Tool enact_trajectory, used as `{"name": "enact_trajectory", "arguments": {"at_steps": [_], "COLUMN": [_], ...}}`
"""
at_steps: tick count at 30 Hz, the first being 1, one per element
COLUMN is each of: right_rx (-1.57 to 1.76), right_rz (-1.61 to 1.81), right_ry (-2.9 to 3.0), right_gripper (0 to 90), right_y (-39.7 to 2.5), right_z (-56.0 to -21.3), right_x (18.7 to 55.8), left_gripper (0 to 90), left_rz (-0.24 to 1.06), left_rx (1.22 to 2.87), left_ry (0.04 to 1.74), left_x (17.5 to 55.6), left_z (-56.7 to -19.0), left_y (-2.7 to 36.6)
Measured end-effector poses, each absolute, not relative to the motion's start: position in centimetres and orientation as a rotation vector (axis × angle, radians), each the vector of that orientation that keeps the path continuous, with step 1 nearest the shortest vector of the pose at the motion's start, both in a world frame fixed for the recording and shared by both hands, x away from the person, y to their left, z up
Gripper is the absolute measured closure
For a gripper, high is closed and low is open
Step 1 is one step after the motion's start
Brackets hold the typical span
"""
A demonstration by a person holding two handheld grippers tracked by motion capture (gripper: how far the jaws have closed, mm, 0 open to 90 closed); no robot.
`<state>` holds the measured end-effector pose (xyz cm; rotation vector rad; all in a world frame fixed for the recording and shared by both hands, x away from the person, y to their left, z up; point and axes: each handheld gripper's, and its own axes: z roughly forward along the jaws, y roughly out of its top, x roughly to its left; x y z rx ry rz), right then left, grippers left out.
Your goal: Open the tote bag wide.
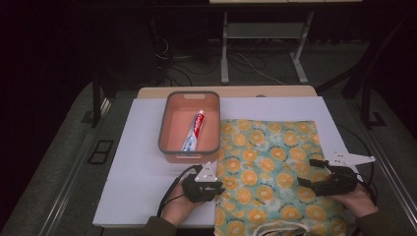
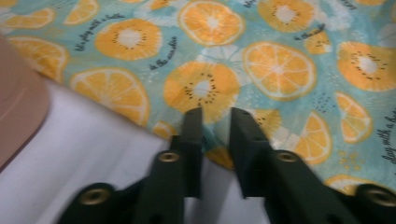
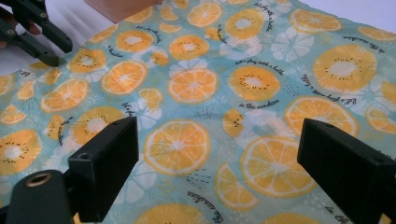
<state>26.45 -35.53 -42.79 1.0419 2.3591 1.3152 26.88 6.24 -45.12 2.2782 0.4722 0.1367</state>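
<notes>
A tote bag [image 1: 265, 157] printed with orange slices lies flat on the white board [image 1: 137, 172]. My left gripper [image 1: 219, 186] is at the bag's left edge. In the left gripper view its jaws [image 2: 217, 116] stand a little apart over that edge of the bag [image 2: 280, 70], and the cloth lies flat. My right gripper [image 1: 309, 172] hovers over the bag's right part. It is wide open [image 3: 219, 128] with nothing between its jaws above the bag [image 3: 210, 84]. The left gripper [image 3: 58, 53] shows far off in the right gripper view.
A salmon bin [image 1: 163, 123] with a grey rim stands just left of the bag's far corner, with a toothpaste tube [image 1: 194, 130] lying in it. The bag's handles [image 1: 275, 227] lie at the near edge. Table legs and cables are beyond the desk.
</notes>
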Motion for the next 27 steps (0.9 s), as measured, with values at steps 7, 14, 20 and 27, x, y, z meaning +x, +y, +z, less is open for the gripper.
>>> {"name": "enact_trajectory", "arguments": {"at_steps": [7, 14, 20, 27], "right_rx": [1.044, 1.046, 1.047, 1.044], "right_rz": [1.318, 1.319, 1.322, 1.322], "right_ry": [2.356, 2.355, 2.354, 2.353], "right_gripper": [12.4, 12.4, 12.4, 12.4], "right_y": [-35.6, -35.6, -35.7, -35.7], "right_z": [-42.7, -42.7, -42.7, -42.7], "right_x": [26.4, 26.4, 26.4, 26.4], "left_gripper": [89.6, 89.7, 89.4, 62.8], "left_rz": [0.145, 0.282, 0.295, 0.293], "left_rx": [2.289, 2.26, 2.241, 2.173], "left_ry": [0.443, 0.487, 0.536, 0.59], "left_x": [27.2, 29.2, 30.5, 29.6], "left_z": [-45.1, -44.4, -44.8, -43.5], "left_y": [5.4, 4.4, 3.8, 4.9]}}
